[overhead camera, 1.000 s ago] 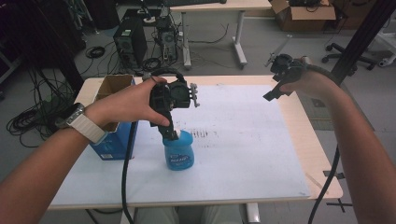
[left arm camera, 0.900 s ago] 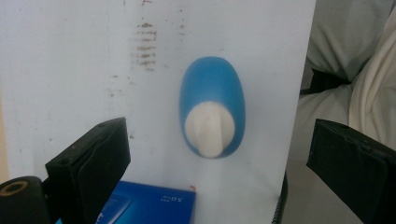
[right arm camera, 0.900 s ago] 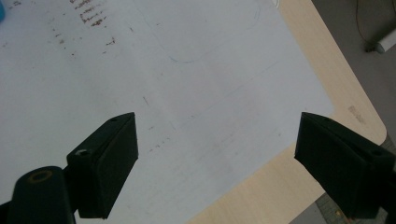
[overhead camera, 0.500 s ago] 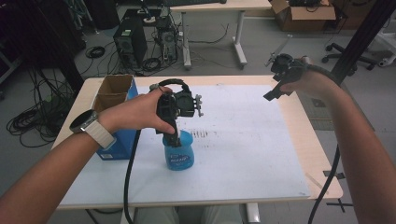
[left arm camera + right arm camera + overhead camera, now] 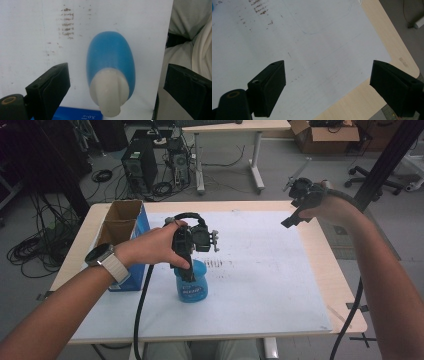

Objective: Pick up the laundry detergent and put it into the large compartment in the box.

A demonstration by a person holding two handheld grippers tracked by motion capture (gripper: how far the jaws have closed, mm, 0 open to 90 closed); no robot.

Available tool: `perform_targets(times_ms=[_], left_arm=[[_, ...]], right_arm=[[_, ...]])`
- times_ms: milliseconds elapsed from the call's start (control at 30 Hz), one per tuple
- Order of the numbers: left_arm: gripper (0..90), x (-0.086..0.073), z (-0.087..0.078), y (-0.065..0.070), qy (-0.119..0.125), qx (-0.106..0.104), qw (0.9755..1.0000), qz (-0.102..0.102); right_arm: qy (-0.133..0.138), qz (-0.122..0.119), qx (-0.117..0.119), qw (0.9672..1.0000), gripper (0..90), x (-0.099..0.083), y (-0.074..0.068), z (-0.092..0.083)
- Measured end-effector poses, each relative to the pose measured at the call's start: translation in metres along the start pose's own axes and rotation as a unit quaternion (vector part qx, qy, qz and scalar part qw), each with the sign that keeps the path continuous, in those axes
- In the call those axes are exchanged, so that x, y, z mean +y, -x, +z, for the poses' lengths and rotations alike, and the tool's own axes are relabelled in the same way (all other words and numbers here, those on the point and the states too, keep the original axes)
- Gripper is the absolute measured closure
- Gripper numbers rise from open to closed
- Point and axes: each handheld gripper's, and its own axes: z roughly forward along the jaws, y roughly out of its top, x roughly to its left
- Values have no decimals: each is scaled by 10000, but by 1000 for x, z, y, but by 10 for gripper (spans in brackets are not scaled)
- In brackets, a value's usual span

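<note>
The left gripper [image 5: 115,82] has drifted toward 3 o'clock since a second ago and now hangs directly above the blue plastic bottle with a cream-white cap [image 5: 110,75], jaws wide and empty. The bottle stands near the white-covered table's [image 5: 260,290] 6 o'clock edge. Smooth, rigid and probably light, it looks best gripped across the cap. The right gripper [image 5: 327,87], also wide, hovers at 2 o'clock.
</note>
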Motion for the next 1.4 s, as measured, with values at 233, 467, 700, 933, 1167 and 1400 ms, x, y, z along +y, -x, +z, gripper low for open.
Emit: perform_targets(times_ms=[233, 467, 700, 933, 1167, 1400], left_arm=[[71, -2, 10, -2, -83, 13, 10000, -7], [73, -3, 20, -3, -101, -67, 9999, -22], [73, -4, 27, -3, -122, -80, 9999, -22], [83, -3, 33, -3, -165, -78, 9998, 66], [111, -5, 36, -4, -199, -106, 9997, 60], [180, -5, 37, -6, -181, -137, 9997, 72]], right_arm=[[10, 1, 12, 10000, 131, 1, 1, 2], [13, -10, 21, 10000, 130, 1, 0, 3], [28, 20, 37, 10000, 130, -1, 1, 5], [31, 29, 35, 10000, 130, -2, 1, 5], [33, 28, 22, 10000, 131, -2, 1, 4], [45, 17, 13, 10000, 131, -2, 1, 5]])
